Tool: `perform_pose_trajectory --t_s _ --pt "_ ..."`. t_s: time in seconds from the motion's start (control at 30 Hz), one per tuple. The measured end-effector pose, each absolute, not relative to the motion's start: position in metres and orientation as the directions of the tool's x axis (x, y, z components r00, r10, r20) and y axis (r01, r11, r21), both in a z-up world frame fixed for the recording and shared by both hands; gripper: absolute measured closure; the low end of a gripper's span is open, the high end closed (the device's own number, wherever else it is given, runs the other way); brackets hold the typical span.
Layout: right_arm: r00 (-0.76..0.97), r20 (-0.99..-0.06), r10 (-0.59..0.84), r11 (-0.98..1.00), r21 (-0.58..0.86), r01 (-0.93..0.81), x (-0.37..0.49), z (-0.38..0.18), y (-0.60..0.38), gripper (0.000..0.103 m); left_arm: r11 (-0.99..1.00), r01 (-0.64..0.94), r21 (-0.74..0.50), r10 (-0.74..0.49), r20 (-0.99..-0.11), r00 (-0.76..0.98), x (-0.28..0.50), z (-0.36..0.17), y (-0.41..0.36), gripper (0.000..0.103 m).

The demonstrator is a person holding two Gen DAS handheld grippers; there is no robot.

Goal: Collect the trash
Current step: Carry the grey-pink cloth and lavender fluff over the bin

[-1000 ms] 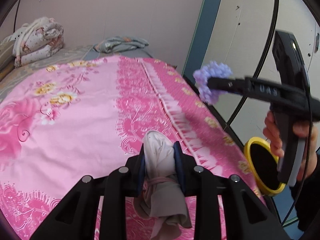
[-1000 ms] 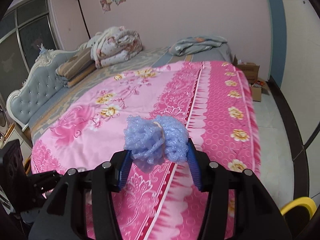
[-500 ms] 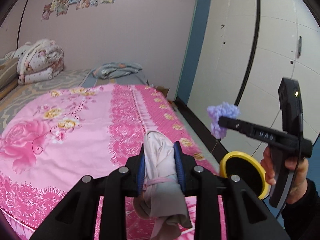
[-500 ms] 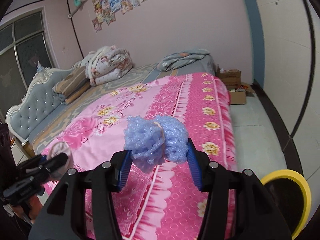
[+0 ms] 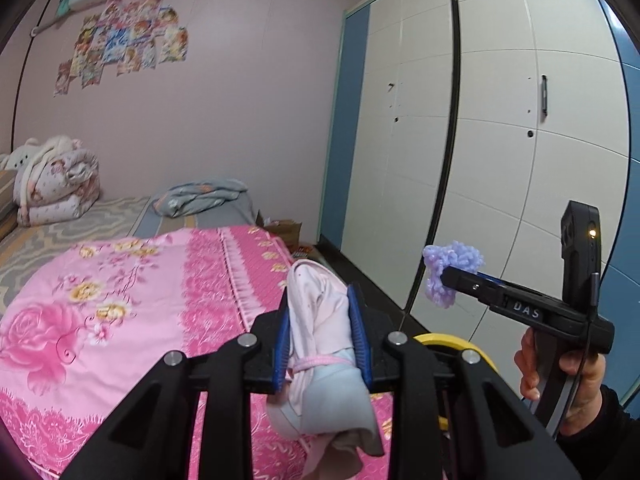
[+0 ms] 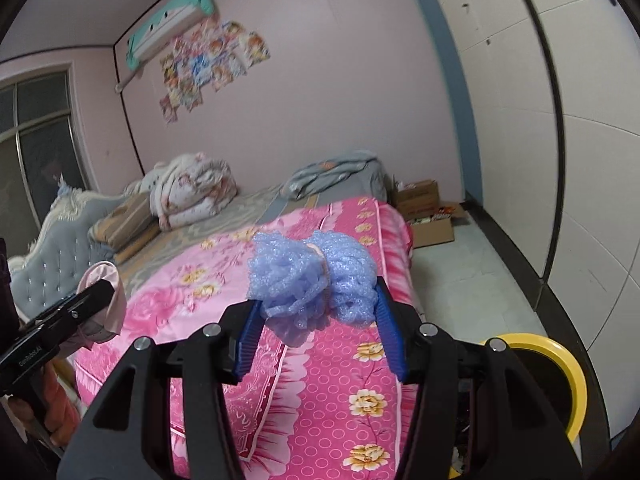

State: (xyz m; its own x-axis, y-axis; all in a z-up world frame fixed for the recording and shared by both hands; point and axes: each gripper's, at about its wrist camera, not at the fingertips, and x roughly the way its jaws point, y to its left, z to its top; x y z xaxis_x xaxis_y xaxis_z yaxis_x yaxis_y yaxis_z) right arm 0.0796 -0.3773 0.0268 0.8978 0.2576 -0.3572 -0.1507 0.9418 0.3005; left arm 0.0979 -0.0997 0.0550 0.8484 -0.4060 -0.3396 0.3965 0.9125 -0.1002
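My left gripper [image 5: 320,320] is shut on a pale pink crumpled cloth bundle [image 5: 324,344], held in the air above the bed's near corner. My right gripper [image 6: 316,312] is shut on a blue-purple foam net ball [image 6: 312,280]; it also shows in the left wrist view [image 5: 452,276], to the right of the left gripper. A yellow-rimmed trash bin [image 6: 560,380] stands on the floor beside the bed, below and right of both grippers; it also shows in the left wrist view [image 5: 476,350]. The left gripper with the cloth appears at the left of the right wrist view [image 6: 100,300].
A bed with a pink floral cover [image 5: 120,300] fills the left. Folded quilts [image 5: 52,184] lie at its far end. A white and blue wardrobe [image 5: 500,140] lines the right wall. Cardboard boxes [image 6: 428,216] sit on the floor by the far wall.
Both grippers have risen and tilted up from the bed, each still holding its item. The wall and wardrobe now fill more of the views, and the yellow bin shows nearer.
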Motion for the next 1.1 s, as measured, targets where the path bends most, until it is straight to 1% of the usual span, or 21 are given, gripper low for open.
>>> perform_pose_trajectory --t_s 0.13,0.23,0.6,0.77,0.93,1.1 --pt "0.932 -0.306 0.192 0.951 0.294 -0.1 0.058 0.043 -0.399 0.054 0.904 0.419 -0.082 -0.422 -0.318 0.849 0.097 0.065 -0.115 0.078" --pt "0.948 -0.287 0.141 0.955 0.291 -0.054 0.048 0.051 -0.419 0.054 0.897 0.437 -0.07 -0.436 -0.308 0.845 0.1 0.071 -0.128 0.078" --pt "0.965 -0.26 -0.042 0.947 0.297 0.121 0.032 0.053 -0.488 0.053 0.855 0.518 -0.011 -0.498 -0.294 0.816 0.114 0.082 -0.191 0.078" --pt "0.952 -0.27 -0.143 0.934 0.283 0.221 0.022 0.042 -0.509 0.053 0.83 0.557 0.016 -0.527 -0.302 0.794 0.124 0.08 -0.223 0.078" --pt "0.923 -0.302 -0.239 0.907 0.271 0.323 0.024 0.017 -0.525 0.052 0.804 0.594 0.033 -0.551 -0.335 0.764 0.142 0.059 -0.261 0.078" --pt "0.886 -0.377 -0.269 0.883 0.27 0.383 0.036 -0.016 -0.545 0.052 0.775 0.632 -0.01 -0.575 -0.428 0.698 0.173 0.02 -0.302 0.078"
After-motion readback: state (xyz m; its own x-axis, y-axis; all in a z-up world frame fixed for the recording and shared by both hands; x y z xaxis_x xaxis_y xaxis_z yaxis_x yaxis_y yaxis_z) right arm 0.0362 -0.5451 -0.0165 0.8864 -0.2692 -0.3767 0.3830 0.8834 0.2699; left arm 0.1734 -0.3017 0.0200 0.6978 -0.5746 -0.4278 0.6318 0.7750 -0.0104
